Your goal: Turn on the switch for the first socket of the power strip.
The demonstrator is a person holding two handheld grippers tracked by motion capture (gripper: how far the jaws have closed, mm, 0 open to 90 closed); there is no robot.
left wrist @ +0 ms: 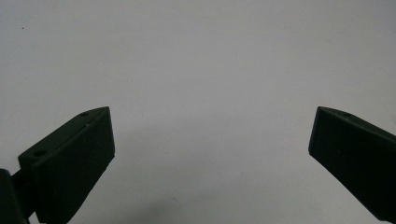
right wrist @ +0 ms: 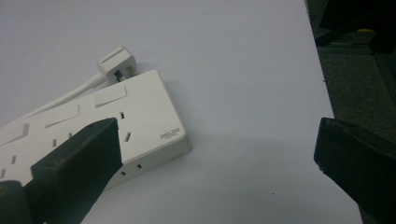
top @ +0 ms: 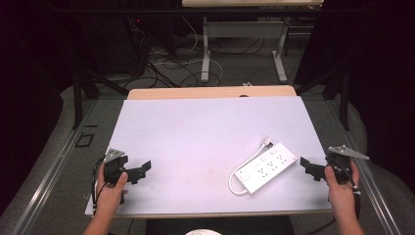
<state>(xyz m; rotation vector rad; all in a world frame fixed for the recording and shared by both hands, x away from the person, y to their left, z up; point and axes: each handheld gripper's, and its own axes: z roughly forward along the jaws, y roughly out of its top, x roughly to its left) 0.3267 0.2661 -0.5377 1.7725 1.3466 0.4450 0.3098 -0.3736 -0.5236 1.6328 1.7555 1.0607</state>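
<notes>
A white power strip (top: 265, 168) lies at an angle on the white table top (top: 195, 142), right of centre, with its cable (top: 234, 183) looped along its near side. Its white plug (top: 267, 142) rests by the far end. My right gripper (top: 304, 167) is open at the table's right edge, just right of the strip. In the right gripper view, the strip (right wrist: 140, 121) and plug (right wrist: 116, 63) lie under and beyond the left jaw; nothing is held by the right gripper (right wrist: 217, 140). My left gripper (top: 145, 169) is open over the near left corner. Bare table shows between the jaws of the left gripper (left wrist: 210, 135).
A strip of wooden table edge (top: 210, 92) shows beyond the white top. Behind it stand a metal desk frame (top: 242, 44) and loose cables (top: 166, 68) on the floor. Dark frame posts (top: 78, 93) flank the table on both sides.
</notes>
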